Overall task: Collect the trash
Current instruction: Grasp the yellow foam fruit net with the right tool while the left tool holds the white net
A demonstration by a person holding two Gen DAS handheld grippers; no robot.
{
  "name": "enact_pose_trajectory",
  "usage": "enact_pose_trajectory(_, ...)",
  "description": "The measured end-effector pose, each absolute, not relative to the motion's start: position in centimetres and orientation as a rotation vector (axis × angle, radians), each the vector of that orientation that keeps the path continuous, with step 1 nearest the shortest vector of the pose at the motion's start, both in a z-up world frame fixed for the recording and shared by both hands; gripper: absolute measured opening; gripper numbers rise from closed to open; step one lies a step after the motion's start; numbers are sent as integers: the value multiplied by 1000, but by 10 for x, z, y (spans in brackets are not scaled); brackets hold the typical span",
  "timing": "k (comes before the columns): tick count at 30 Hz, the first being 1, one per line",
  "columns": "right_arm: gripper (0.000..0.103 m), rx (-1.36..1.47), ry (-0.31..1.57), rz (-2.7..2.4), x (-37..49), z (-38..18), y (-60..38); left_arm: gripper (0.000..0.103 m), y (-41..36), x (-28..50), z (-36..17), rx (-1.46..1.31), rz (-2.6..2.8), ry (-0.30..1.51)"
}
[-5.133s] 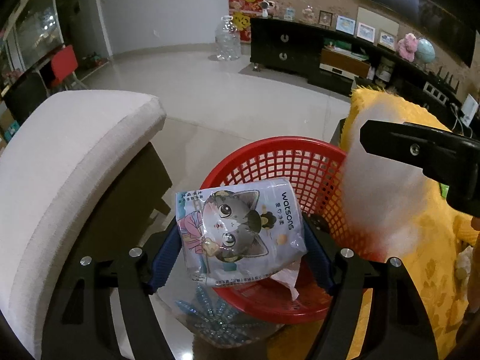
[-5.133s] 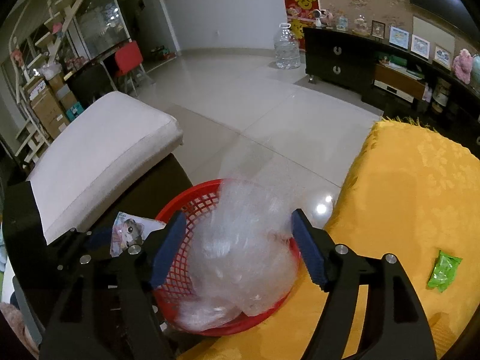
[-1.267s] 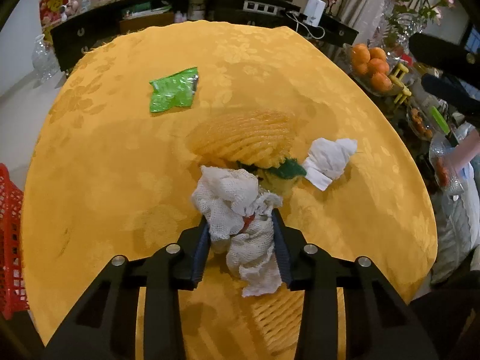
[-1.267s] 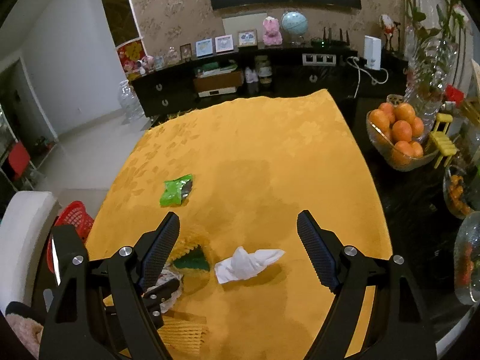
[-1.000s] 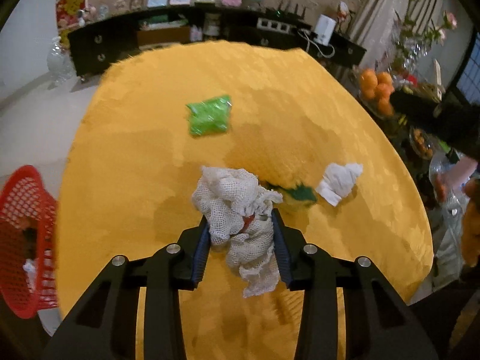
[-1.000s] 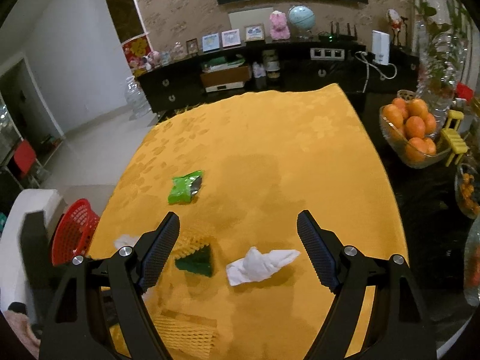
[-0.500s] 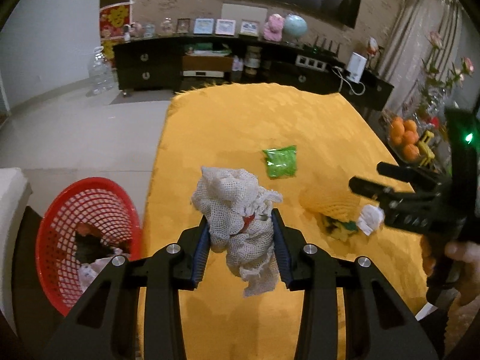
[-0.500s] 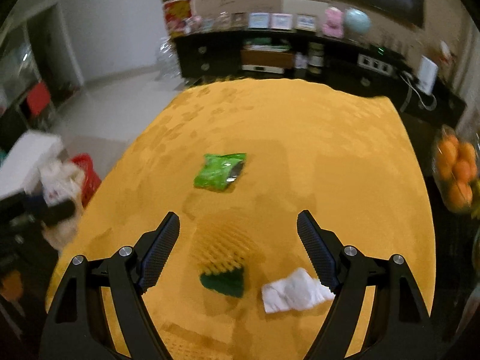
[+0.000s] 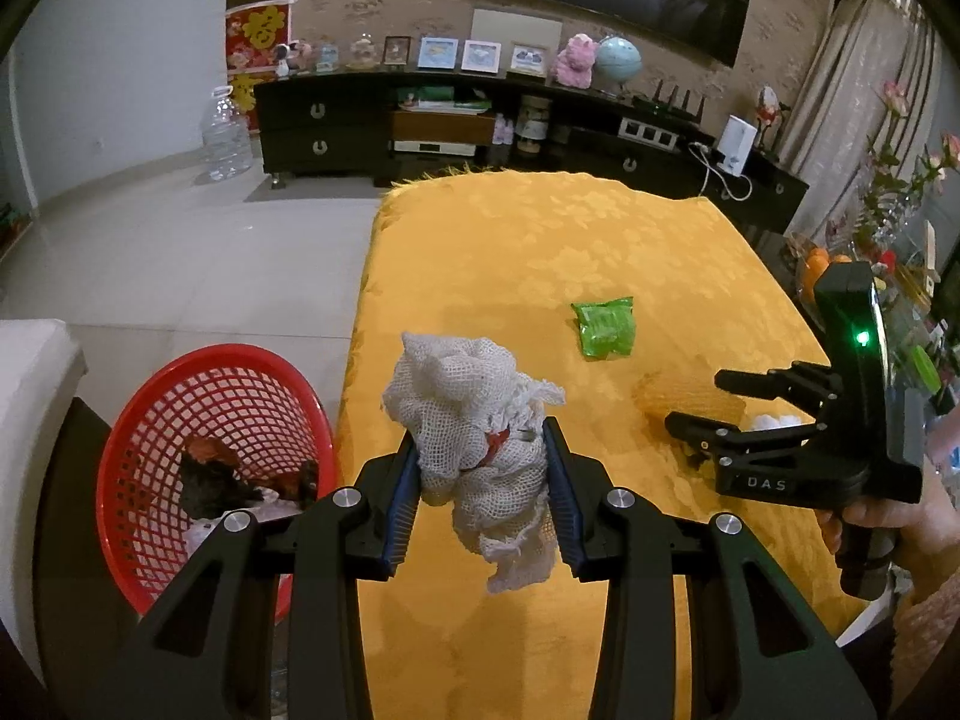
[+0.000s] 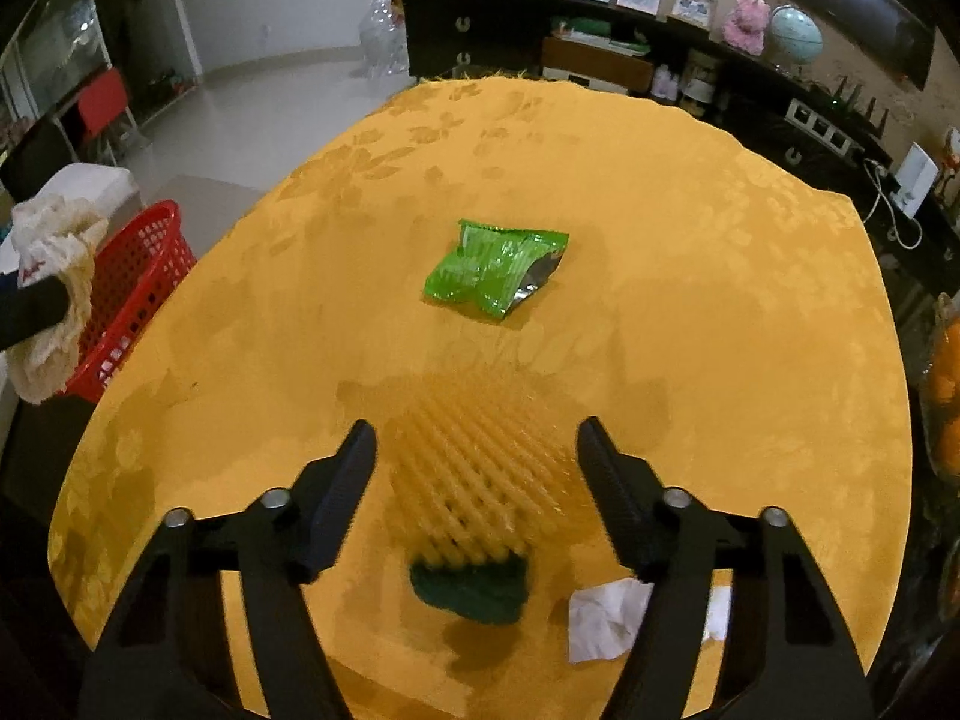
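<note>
Left gripper (image 9: 483, 480) clamps white mesh wad (image 9: 474, 420), near red basket (image 9: 150, 420) at table's left edge. Right gripper (image 10: 477, 456) unclamped, jaws just narrowing, straddling yellow foam net (image 10: 474, 468) on tablecloth (image 10: 690, 276). Green wrapper (image 10: 495, 270) farther back; tissue (image 10: 606, 618) near right.

White letters "DAS" on the black body of the right claw (image 9: 729, 405).

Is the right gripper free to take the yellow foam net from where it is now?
Probably yes: the right gripper is open and empty, its jaws closing on either side of the yellow foam net; nothing covers the net.
</note>
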State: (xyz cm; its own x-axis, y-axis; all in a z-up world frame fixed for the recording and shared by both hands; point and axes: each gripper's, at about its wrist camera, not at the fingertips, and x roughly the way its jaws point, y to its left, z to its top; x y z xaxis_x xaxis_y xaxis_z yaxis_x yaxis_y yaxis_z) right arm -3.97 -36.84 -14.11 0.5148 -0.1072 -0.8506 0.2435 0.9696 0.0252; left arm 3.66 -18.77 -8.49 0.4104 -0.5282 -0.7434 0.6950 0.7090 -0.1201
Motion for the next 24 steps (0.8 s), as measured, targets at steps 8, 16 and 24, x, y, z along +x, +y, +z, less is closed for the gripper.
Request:
enact_pose_trajectory(8, 42, 172, 1014, -219, -41, -143, -375, 36, -190, 34, -83, 224, -777, 840)
enact_pose_trajectory(16, 20, 176, 966, -222, -43, -137, -374, 36, -190, 34, -83, 225, -777, 839)
enact_pose_trajectory(24, 15, 201, 901, -230, -48, -120, -374, 36, -189, 34, -78, 233, -751, 811)
